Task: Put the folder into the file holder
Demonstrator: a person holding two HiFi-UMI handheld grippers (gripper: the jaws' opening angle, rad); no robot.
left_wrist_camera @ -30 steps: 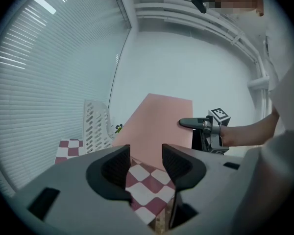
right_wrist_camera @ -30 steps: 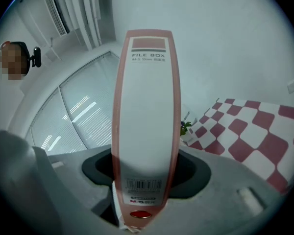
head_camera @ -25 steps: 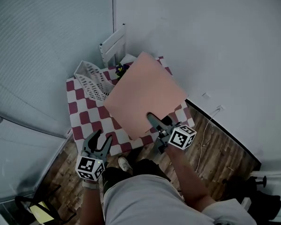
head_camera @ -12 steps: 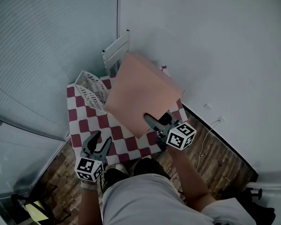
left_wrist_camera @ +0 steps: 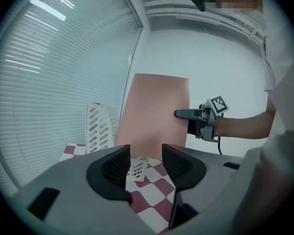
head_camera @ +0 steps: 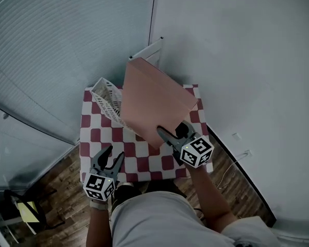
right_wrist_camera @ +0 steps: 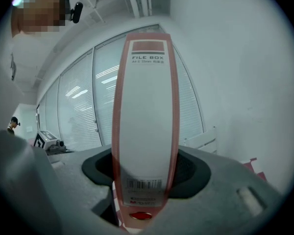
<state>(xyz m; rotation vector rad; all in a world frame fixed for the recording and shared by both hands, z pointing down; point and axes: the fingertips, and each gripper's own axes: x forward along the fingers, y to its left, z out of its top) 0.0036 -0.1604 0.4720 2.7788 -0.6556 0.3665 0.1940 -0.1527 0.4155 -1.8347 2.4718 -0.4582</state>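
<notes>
right claw (head_camera: 171, 134) is clamped on the spine of the folder (head_camera: 153, 98), jaws about half open. folder is held on edge over the table (head_camera: 144, 164), long axis toward 11 o'clock. file holder (head_camera: 109, 101) is at 10 o'clock from that claw, just beside the folder. left claw (head_camera: 107, 157) is empty, jaws apart.

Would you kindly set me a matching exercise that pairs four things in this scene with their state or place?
Things: 1 folder; 2 file holder; 3 left hand-held gripper; 4 right hand-held gripper.
States: A open, empty; B white, on the checked table; C shut on the folder; D pink, white spine label.
Pairs: 1-D; 2-B; 3-A; 4-C.
</notes>
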